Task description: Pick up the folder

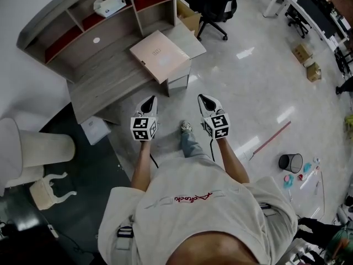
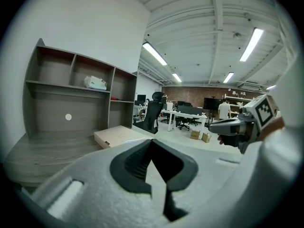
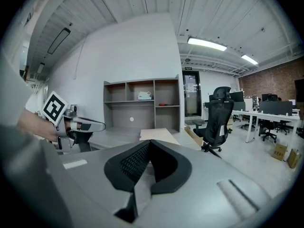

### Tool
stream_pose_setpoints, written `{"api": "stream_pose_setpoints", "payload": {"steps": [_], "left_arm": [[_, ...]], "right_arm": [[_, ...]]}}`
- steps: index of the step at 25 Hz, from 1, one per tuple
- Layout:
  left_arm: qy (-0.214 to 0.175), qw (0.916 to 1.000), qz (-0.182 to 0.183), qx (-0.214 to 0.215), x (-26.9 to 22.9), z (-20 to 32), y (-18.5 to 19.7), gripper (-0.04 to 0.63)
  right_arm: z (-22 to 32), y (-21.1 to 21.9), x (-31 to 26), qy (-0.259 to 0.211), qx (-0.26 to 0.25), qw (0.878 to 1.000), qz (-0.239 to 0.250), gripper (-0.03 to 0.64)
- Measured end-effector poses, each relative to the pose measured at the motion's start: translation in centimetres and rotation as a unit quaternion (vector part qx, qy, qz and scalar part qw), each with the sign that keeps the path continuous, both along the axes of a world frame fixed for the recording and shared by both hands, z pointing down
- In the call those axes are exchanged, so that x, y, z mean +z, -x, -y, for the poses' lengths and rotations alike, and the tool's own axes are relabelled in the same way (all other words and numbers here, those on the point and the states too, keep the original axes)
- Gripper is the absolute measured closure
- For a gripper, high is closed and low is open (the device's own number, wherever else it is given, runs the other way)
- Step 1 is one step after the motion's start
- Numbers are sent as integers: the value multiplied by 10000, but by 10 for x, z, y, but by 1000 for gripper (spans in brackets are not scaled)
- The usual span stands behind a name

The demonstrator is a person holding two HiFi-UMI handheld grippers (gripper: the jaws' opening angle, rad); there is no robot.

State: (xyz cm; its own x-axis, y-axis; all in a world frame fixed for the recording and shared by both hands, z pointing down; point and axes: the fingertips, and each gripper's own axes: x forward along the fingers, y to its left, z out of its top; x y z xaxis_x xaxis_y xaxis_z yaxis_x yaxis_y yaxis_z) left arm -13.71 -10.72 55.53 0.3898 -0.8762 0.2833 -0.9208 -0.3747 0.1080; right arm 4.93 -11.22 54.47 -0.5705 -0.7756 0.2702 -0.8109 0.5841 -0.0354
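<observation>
The folder [image 1: 160, 55] is a flat, pale pink-beige case lying on the grey wooden desk [image 1: 105, 76], at its right end and jutting over the edge. It also shows in the left gripper view [image 2: 118, 136] and the right gripper view [image 3: 159, 135]. My left gripper [image 1: 150, 99] and right gripper [image 1: 203, 98] hang side by side over the floor, short of the desk, both pointing toward it. Both are shut with nothing between the jaws. Each gripper view shows the other gripper: the right gripper [image 2: 223, 126] and the left gripper [image 3: 102, 125].
A shelf unit [image 1: 83, 15] with a white device [image 1: 109, 4] rises behind the desk. A black office chair [image 1: 215, 4] and a cardboard box [image 1: 189, 18] stand to the desk's right. A small white box [image 1: 95, 129], a black bin [image 1: 290, 162] and a long stick [image 1: 270, 139] are on the floor.
</observation>
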Motion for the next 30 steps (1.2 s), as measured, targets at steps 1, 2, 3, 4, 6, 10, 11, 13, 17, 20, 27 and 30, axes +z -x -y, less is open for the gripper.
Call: {"api": "stream_pose_setpoints", "payload": {"steps": [1, 2, 3, 4, 6, 10, 11, 13, 17, 20, 27, 30], "left_arm": [[28, 10000, -3, -6, 1, 10, 0, 595], [56, 10000, -3, -9, 1, 19, 1, 595], [75, 10000, 0, -15, 1, 29, 1, 595], [84, 10000, 4, -26, 1, 39, 2, 595], [85, 9999, 2, -66, -2, 58, 3, 595], [75, 9999, 15, -128, -8, 98, 7, 595], [65, 9999, 16, -127, -10, 108, 7, 595], [39, 9999, 22, -111, -14, 127, 3, 595], [15, 9999, 72, -82, -20, 163, -3, 595], [-26, 9999, 104, -77, -25, 188, -7, 595], [-48, 9998, 184, -93, -31, 236, -14, 595], [12, 9998, 201, -74, -29, 245, -15, 595]], "right_arm": [[10, 2, 1, 25, -16, 10000, 3, 611], [20, 3, 1, 50, -37, 10000, 4, 611], [30, 5, 1, 71, -66, 10000, 5, 611], [41, 7, 1, 86, -98, 9999, 6, 611], [62, 9, 0, 109, -148, 9998, 12, 611], [103, 15, -7, 74, -241, 9997, 8, 611], [113, 16, -9, 63, -250, 9997, 18, 611], [132, 15, -12, 48, -243, 9997, 45, 611], [168, 10, -19, 11, -214, 9997, 89, 611], [194, 6, -22, -34, -194, 9997, 141, 611], [242, -2, -23, -18, -210, 9996, 163, 611], [255, -2, -21, 37, -234, 9996, 170, 611]]}}
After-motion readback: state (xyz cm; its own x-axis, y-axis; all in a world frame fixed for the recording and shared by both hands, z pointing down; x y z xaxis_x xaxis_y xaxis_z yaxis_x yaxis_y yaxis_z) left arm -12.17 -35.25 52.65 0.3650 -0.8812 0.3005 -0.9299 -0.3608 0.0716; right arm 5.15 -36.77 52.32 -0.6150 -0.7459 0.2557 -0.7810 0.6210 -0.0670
